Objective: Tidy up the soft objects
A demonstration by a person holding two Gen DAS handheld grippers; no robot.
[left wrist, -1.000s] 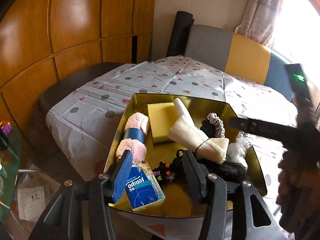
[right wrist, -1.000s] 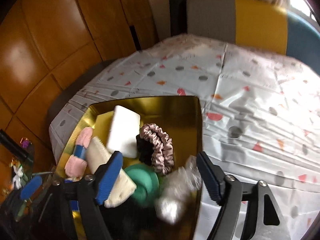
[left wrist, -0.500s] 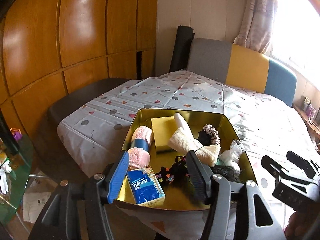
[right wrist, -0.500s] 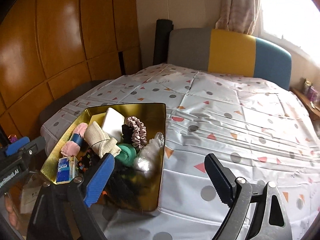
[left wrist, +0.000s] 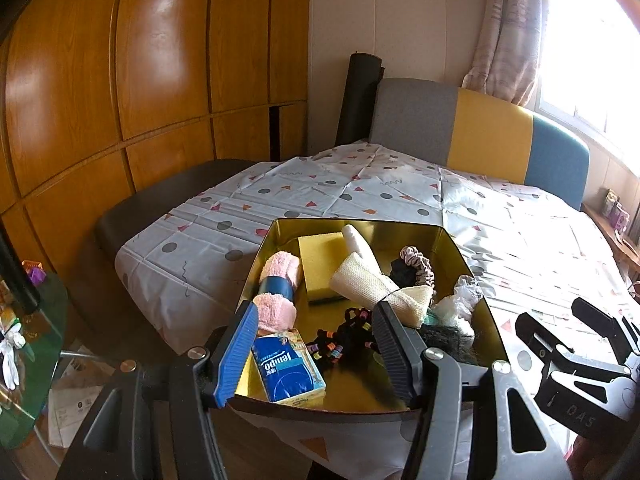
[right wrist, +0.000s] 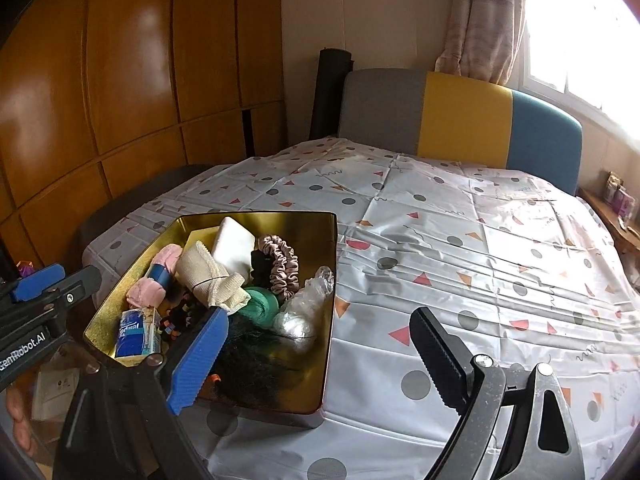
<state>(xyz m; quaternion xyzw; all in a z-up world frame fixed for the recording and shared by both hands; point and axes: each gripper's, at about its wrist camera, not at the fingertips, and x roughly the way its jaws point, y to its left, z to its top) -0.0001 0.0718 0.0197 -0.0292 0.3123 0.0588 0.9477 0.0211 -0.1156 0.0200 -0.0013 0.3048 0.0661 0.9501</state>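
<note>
A gold tin sits at the near left corner of the bed. It holds a pink rolled towel, a yellow sponge, a cream cloth bundle, a pink scrunchie, a blue Tempo tissue pack, a green net, clear plastic and black hair ties. My left gripper is open and empty, above the tin's near edge. My right gripper is open and empty, over the tin's near right corner.
The bed is covered by a white sheet with dots and triangles. A grey, yellow and blue headboard stands behind it. Wooden wardrobe doors are on the left. A glass side table stands at the lower left.
Both grippers have pulled back and up from the tin. The right gripper, low over the tin's contents a second ago, now sees the whole bed.
</note>
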